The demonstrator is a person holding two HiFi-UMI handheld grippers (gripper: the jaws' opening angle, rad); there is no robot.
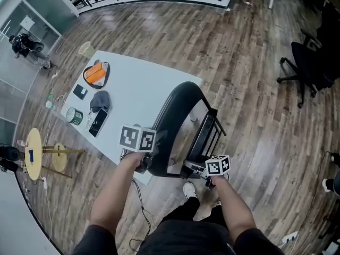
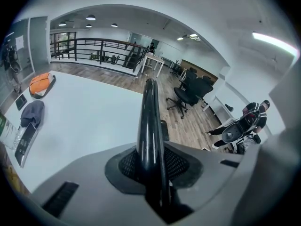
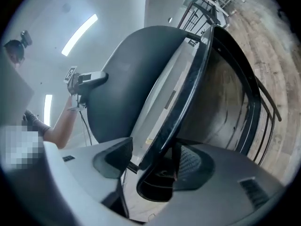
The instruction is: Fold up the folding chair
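Observation:
A black folding chair (image 1: 180, 116) stands half folded against the white table's near corner. In the head view my left gripper (image 1: 148, 166) is at the lower end of the curved backrest, and my right gripper (image 1: 195, 171) is at the bottom of the seat frame. In the left gripper view the thin black backrest edge (image 2: 149, 126) runs straight up between the jaws, and my left gripper (image 2: 153, 173) is shut on it. In the right gripper view the seat's black rim (image 3: 188, 93) slants between the wide-set jaws of my right gripper (image 3: 155, 161), which grips it.
The white table (image 1: 143, 84) carries an orange item in a bowl (image 1: 96, 73), a grey cap (image 1: 100, 100), a phone (image 1: 98, 122) and a can (image 1: 74, 116). A black office chair (image 1: 308, 68) stands at the far right, a round yellow stool (image 1: 34, 153) at the left. My shoe (image 1: 189, 189) is under the chair.

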